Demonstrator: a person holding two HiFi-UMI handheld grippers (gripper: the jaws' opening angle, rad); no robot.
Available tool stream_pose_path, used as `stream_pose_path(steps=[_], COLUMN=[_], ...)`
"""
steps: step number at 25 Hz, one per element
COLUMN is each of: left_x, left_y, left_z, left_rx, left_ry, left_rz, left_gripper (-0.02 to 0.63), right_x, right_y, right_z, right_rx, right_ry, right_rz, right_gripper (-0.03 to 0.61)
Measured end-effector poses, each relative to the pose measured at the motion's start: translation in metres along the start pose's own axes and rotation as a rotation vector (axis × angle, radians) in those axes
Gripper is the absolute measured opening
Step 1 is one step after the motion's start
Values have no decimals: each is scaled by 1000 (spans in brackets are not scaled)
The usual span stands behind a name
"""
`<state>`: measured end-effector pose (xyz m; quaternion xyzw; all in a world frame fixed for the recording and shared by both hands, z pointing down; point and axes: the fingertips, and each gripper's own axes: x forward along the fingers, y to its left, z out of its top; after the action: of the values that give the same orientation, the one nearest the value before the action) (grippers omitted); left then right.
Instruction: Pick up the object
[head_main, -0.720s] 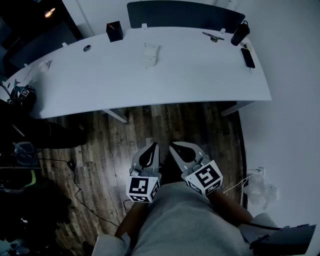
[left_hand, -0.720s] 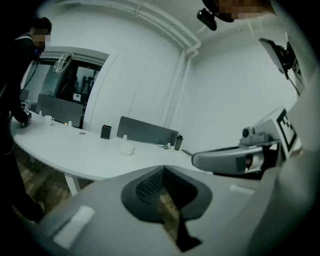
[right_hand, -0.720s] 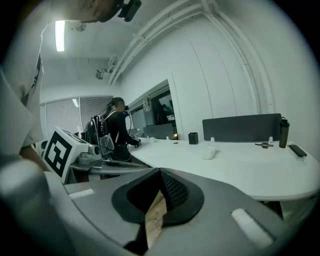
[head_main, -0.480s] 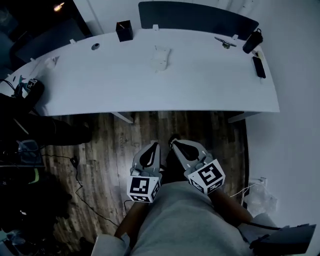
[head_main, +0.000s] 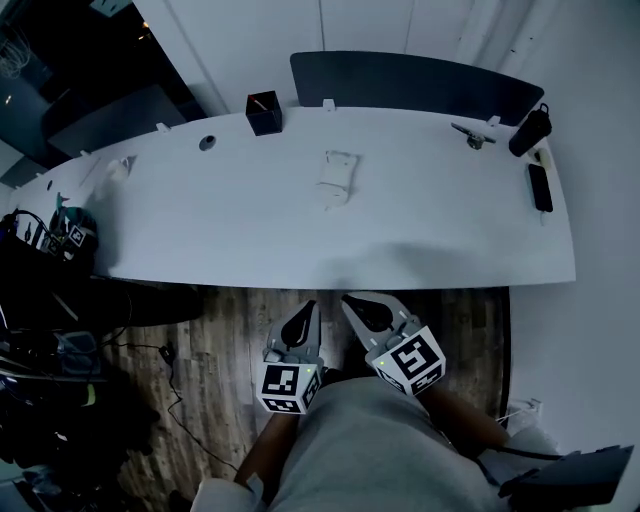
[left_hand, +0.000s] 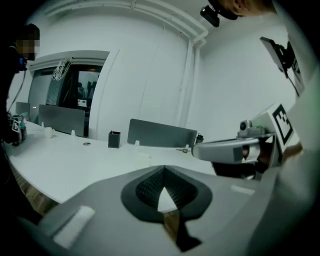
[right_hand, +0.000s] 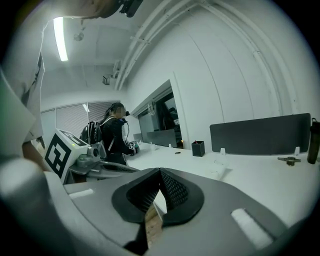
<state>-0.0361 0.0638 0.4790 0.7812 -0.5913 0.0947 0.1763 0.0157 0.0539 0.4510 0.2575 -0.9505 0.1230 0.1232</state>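
Note:
A small white object (head_main: 336, 178) lies flat near the middle of the long white curved table (head_main: 200, 230); it also shows faintly in the left gripper view as the white object (left_hand: 142, 159) and in the right gripper view as the white object (right_hand: 219, 167). My left gripper (head_main: 305, 306) and right gripper (head_main: 352, 300) are held close to the person's body, over the wooden floor just short of the table's near edge. Both are shut with nothing between their jaws, as the left gripper (left_hand: 164, 169) and right gripper (right_hand: 160, 171) show in their own views. They point toward the table side by side.
On the table's far side stand a black pen cup (head_main: 264, 113) and a dark divider panel (head_main: 415, 82). At the right end are a black bottle (head_main: 529, 131), a phone (head_main: 540, 187) and a small metal item (head_main: 473, 135). Dark gear and cables (head_main: 50, 330) crowd the floor at left, where a person (right_hand: 112, 135) stands.
The table has slid down and nearer in the head view. Both grippers stay shut, side by side near the body, now almost at the table's near edge.

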Motion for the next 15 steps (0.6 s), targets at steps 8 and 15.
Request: stream_pose_path(steps=[8,15], left_x=[63,93], left_y=[-6,11], left_z=[2,6], left_rx=[31,59], left_ry=[72,132], left_rz=[-2,8], left_gripper=[2,1], right_x=[11,32], right_y=[-68,-104], right_z=[-13,-12], right_rx=[14,37], right_ry=[50,68], right_rz=[5,21], right_gripper=[2,2])
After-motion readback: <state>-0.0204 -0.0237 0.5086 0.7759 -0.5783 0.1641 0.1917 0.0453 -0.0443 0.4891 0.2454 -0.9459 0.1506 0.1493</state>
